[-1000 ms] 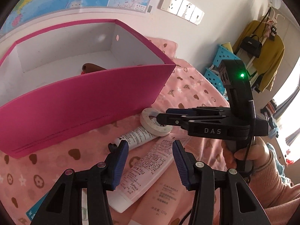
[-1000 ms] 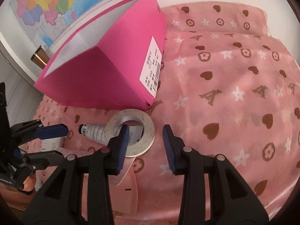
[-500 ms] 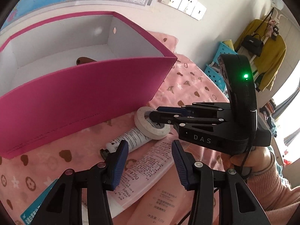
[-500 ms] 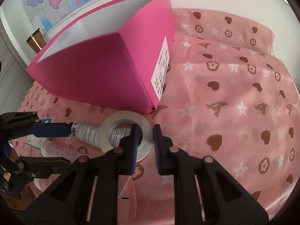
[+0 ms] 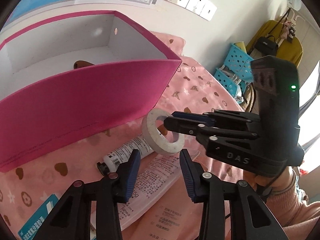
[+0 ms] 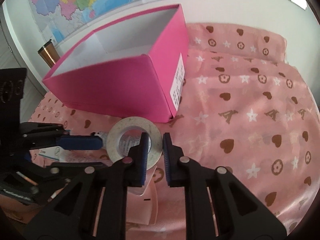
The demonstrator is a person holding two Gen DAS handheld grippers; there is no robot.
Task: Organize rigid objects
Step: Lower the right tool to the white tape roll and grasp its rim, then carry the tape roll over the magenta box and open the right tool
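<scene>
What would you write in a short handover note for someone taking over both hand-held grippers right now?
Right hand-held gripper: shut on the wall of the tape roll, one finger through its hole; the roll is tilted up off the pink cloth.
Left hand-held gripper: jaws closing, nothing gripped; it hovers over the pink tube.
Pink box: open, just behind the roll; one brown item lies inside.
On the cloth: the white tube, the pink tube, a teal packet.
Done: roll grasped.
Left: put the roll in the box, then probably the tubes and packet.
</scene>
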